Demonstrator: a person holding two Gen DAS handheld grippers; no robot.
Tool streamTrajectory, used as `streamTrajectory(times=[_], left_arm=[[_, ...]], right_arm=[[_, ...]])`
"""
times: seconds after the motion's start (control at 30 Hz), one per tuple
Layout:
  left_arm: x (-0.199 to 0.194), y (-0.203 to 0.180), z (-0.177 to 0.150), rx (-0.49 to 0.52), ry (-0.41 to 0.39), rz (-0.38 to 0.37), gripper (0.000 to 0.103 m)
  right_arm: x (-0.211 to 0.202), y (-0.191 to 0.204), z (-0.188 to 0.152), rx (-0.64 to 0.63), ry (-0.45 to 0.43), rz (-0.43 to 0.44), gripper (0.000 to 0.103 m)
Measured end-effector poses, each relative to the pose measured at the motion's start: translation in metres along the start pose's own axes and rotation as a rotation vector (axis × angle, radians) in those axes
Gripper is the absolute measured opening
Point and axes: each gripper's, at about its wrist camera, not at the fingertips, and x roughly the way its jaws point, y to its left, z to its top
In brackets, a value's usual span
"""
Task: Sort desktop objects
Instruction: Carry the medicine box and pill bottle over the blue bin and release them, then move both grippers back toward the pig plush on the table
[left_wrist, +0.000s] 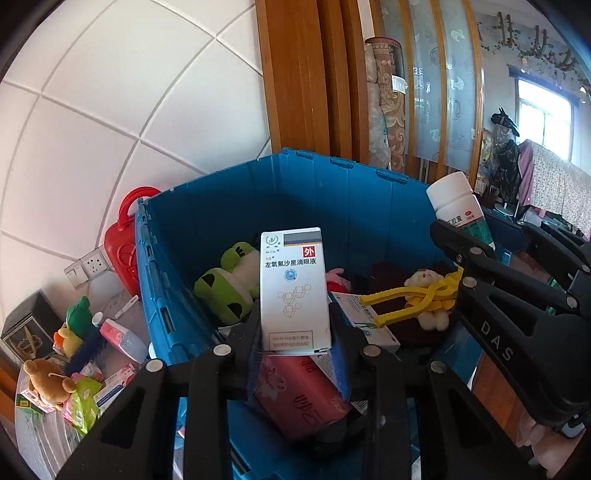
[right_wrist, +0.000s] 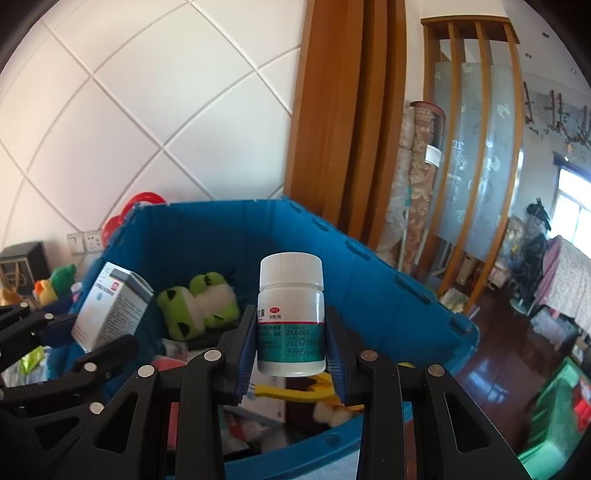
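Note:
My left gripper (left_wrist: 294, 332) is shut on a white eye-drop box (left_wrist: 293, 288) with a red square mark, held upright over the open blue crate (left_wrist: 229, 206). My right gripper (right_wrist: 291, 343) is shut on a white pill bottle (right_wrist: 291, 317) with a teal label band, also held above the crate (right_wrist: 388, 295). The bottle shows in the left wrist view (left_wrist: 460, 206) at the right, and the box in the right wrist view (right_wrist: 110, 306) at the left. In the crate lie a green frog plush (left_wrist: 229, 280), yellow plastic tongs (left_wrist: 413, 299), a small cream bear (left_wrist: 428, 295) and a red packet (left_wrist: 299, 391).
Left of the crate the table holds a red plastic case (left_wrist: 123, 243), a brown bear toy (left_wrist: 46, 380), a green-and-orange plush (left_wrist: 74, 325), a black box (left_wrist: 27, 328) and several small packets. A tiled wall with a socket (left_wrist: 88, 267) is behind. Wooden screens stand at the right.

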Motion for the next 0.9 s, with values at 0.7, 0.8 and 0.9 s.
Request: streamTrajectory(times=[0.7, 0.8, 0.9], left_arm=[[-0.018, 0.004, -0.001, -0.011, -0.055, 0.044, 0.081], [-0.026, 0.015, -0.004, -0.031, -0.064, 0.058, 0.083], [-0.037, 0.032, -0.011, -0.054, -0.077, 0.078, 0.088]], right_arm=[[0.003, -0.026, 0.009, -0.035, -0.037, -0.108, 0.103], [-0.004, -0.021, 0.011, -0.033, -0.044, -0.105, 0.103], [-0.013, -0.014, 0.014, -0.023, -0.049, -0.086, 0.103]])
